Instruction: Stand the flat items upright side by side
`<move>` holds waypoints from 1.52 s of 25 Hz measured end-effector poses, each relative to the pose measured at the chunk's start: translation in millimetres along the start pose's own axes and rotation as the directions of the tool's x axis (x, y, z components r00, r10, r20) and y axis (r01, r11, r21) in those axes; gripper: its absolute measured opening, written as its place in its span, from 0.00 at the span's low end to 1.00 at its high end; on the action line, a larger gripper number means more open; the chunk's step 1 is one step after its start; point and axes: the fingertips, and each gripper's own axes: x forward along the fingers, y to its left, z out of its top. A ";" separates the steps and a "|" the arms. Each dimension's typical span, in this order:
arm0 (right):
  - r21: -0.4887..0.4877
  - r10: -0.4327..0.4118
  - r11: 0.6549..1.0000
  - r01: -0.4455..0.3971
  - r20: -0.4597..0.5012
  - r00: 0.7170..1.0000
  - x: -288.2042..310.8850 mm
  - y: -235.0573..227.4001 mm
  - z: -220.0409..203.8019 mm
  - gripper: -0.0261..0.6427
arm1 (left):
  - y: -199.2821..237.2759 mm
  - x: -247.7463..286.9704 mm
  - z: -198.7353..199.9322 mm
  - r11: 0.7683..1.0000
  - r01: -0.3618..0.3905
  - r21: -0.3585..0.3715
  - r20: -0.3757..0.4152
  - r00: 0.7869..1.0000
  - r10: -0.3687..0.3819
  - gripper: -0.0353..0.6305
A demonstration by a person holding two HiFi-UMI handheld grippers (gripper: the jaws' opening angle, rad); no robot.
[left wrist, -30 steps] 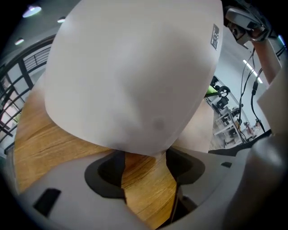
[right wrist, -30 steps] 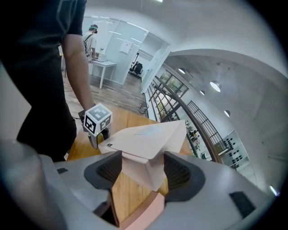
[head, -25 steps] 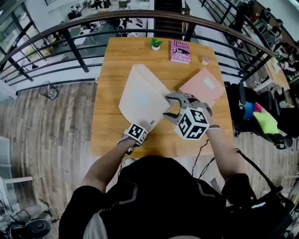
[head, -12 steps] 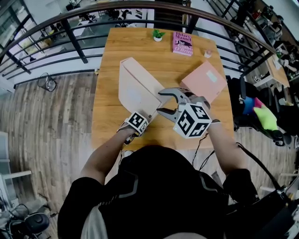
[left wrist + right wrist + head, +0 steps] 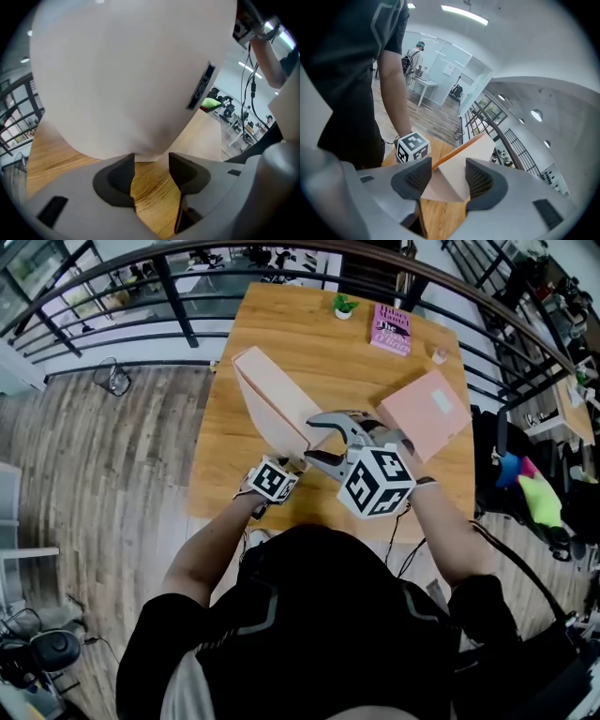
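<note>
The table (image 5: 220,427) is a rectangle of warm, grained wood, and a dark metal railing (image 5: 175,292) curves round its far side. On it a beige board (image 5: 277,399), smooth and matte with rounded corners, is tipped steeply up on one long edge, so from above it shows as a narrow slanted strip. To its right a pink board (image 5: 427,413) with a pale label lies flat and well apart.

The right claw (image 5: 317,439) has grey jaws with ribbed dark pads and carries a marker cube. The jaws have just been closing and stand at a middling width. In the right gripper view the beige board's near corner (image 5: 454,180) sits between them as a pale wedge with an orange-lit top edge. It comes close to both pads, but no press on it shows.

The left claw (image 5: 292,465) is at the board's near end, just beside the right claw. Its jaws have also just been closing. In the left gripper view the board's broad face (image 5: 126,70) fills the upper frame, and its rounded lower corner is pinched between the two pad tips (image 5: 124,171), with bare wood below.

At the far edge a pink glossy book (image 5: 391,331) lies flat, near a tiny green plant (image 5: 344,305) in a white pot.
</note>
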 end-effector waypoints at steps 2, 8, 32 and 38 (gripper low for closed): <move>-0.010 0.003 1.000 -0.002 0.018 1.000 0.2 0.4 2.2 0.39 | 1.6 -14.0 7.0 0.999 -0.027 -0.037 0.068 0.997 0.029 0.42; -0.003 0.018 1.000 -0.018 0.068 0.998 -1.0 3.7 4.0 0.44 | -0.1 -48.2 9.7 0.991 -0.083 -0.108 0.181 0.978 0.102 0.42; 0.513 -0.081 0.856 -0.063 0.254 0.964 -5.9 -0.4 -49.1 0.64 | -9.3 -223.7 52.8 0.860 -0.268 -0.434 0.500 0.723 0.478 0.42; 0.611 -0.074 0.787 -0.089 0.237 0.969 24.6 14.8 -61.2 0.66 | -14.6 -264.7 67.2 0.837 -0.325 -0.439 0.548 0.641 0.537 0.42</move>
